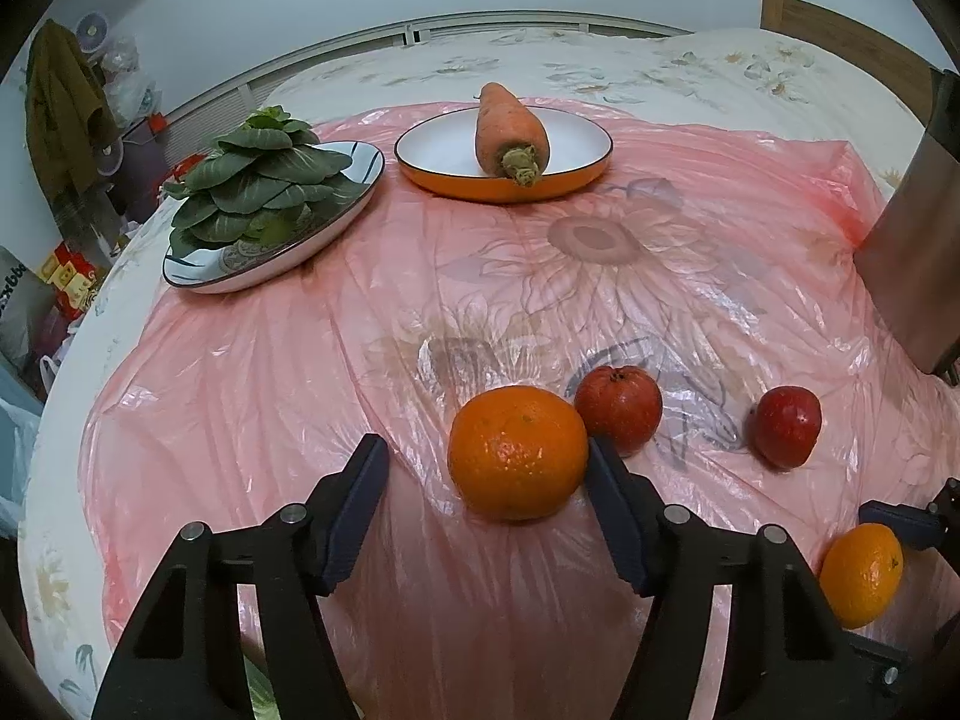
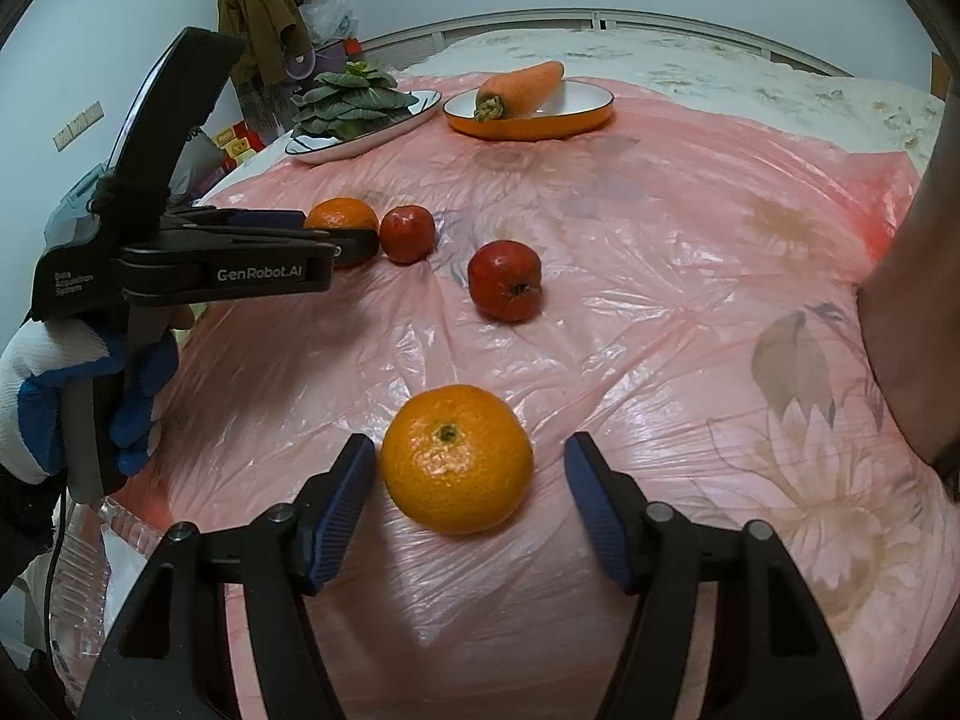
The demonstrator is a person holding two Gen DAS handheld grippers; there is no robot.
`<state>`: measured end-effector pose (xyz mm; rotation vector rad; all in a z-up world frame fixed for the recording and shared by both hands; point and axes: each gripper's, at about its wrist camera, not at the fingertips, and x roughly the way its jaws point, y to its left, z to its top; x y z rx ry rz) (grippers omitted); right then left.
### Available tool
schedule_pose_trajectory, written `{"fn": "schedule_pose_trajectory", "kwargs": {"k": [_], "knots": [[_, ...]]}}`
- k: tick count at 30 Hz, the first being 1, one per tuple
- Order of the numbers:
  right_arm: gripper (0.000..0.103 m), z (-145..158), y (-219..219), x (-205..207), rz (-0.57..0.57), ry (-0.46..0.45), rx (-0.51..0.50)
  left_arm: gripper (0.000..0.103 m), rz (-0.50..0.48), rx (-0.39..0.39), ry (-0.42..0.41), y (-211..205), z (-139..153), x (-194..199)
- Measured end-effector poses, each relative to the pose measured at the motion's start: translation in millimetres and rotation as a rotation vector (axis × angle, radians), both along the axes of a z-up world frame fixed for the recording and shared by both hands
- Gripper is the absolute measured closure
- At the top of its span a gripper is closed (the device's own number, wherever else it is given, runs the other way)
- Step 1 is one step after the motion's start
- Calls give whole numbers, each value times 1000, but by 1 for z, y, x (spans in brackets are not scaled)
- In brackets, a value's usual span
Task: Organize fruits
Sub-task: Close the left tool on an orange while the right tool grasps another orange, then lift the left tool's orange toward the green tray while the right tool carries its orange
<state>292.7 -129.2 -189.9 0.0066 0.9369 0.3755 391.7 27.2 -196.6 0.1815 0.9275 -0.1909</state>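
An orange (image 1: 517,453) lies on the pink sheet between the fingers of my left gripper (image 1: 487,450). The right finger (image 1: 612,492) touches it, while the left finger stands clear of it, so the gripper is open. A second orange (image 2: 457,459) sits between the fingers of my right gripper (image 2: 468,450), also open, with a gap on its right side. Two red fruits (image 2: 408,234) (image 2: 505,281) lie between the oranges. The right wrist view shows the left gripper (image 2: 345,237) around the far orange (image 2: 342,215).
At the far edge stand an orange-rimmed plate (image 1: 504,186) with a carrot (image 1: 510,126) and a patterned plate (image 1: 270,270) piled with leafy greens (image 1: 258,180). A person's gloved hand (image 2: 36,396) holds the left gripper. A bare arm (image 2: 900,330) fills the right edge.
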Motion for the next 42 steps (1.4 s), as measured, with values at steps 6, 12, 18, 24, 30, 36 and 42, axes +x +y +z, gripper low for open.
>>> {"fn": "schedule_pose_trajectory", "kwargs": {"k": [6, 12, 18, 24, 30, 36, 42], "knots": [[2, 0, -2, -1, -6, -3, 18, 44, -6, 7, -4, -2, 0, 0], [10, 0, -5, -1, -14, -6, 38, 63, -31, 7, -6, -6, 1, 0], [18, 1, -9, 0, -18, -3, 66, 65, -45, -53, 12, -2, 2, 0], [25, 1, -23, 2, -30, 15, 159, 65, -42, -124, 32, 8, 10, 2], [27, 2, -42, 4, -45, 48, 288, 65, -27, -138, 27, 13, 30, -5], [27, 10, -41, -4, -25, 38, 260, 65, -15, -109, 0, 12, 56, -25], [27, 23, -42, -15, -4, 16, 226, 65, -19, -92, -31, 4, 84, -48]]}}
